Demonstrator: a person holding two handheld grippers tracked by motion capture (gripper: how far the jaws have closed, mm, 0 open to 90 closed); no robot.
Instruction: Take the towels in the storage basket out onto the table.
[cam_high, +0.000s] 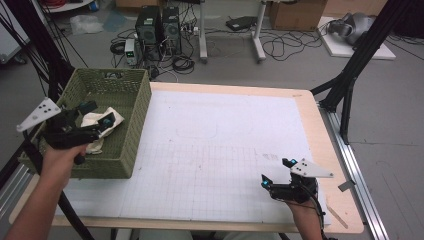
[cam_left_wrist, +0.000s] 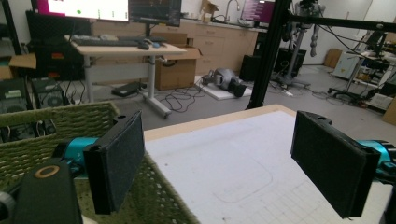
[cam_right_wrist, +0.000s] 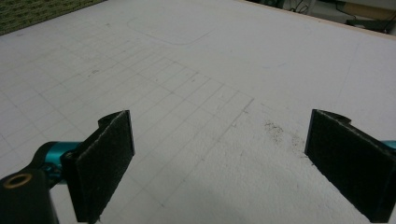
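Item: white cloth (cam_high: 96, 126), crumpled and soft, lying inside the green woven basket (cam_high: 131, 131) at the table's (cam_high: 310, 120) left edge. Left gripper (cam_high: 97, 114) is held over the basket, jaws spread wide and empty. Right gripper (cam_high: 276, 171) is held low near the table's front right, jaws likewise parted, empty. Advised handling: the left jaws are lowered onto a raised fold, clear of the basket wall, then closed.

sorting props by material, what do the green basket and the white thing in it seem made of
Green basket: looks like woven plastic or dyed wicker, matte; braided strands show in its walls.
White thing: probably soft cloth, crumpled into folds; exact fabric unclear.
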